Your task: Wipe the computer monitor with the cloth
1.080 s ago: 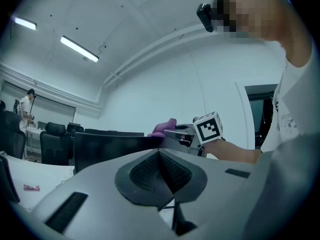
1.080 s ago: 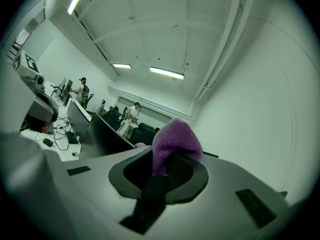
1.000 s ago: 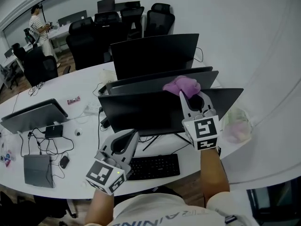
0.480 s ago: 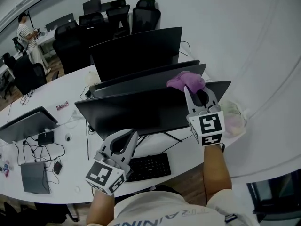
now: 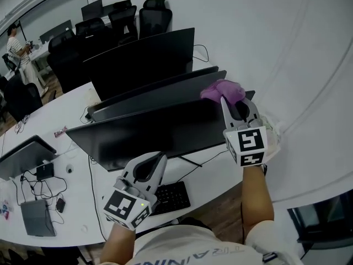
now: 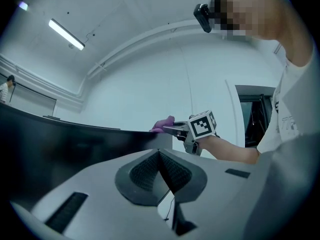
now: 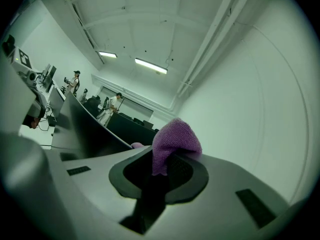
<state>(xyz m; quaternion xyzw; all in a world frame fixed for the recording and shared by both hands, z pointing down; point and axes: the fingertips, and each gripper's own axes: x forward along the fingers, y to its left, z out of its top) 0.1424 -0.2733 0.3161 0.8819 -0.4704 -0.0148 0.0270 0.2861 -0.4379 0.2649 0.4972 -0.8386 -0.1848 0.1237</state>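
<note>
cloth at the monitor's top corner

the cloth [image 5: 222,90] is pinched in the right gripper [image 5: 237,106] at the monitor's [image 5: 154,131] top corner, at 2 o'clock. the left gripper [image 5: 150,162], at 7 o'clock, is closed on nothing. next, a sweep across the screen seems called for.

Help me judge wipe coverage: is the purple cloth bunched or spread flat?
Bunched: the purple knitted cloth is a crumpled lump pinched in the right gripper, at the black flat monitor's top edge.

Bright, even office light from ceiling tubes [image 7: 150,65] — heavy fisheye bend, dark vignette corners, cloth [image 7: 172,143] sharp, greenish tint.
</note>
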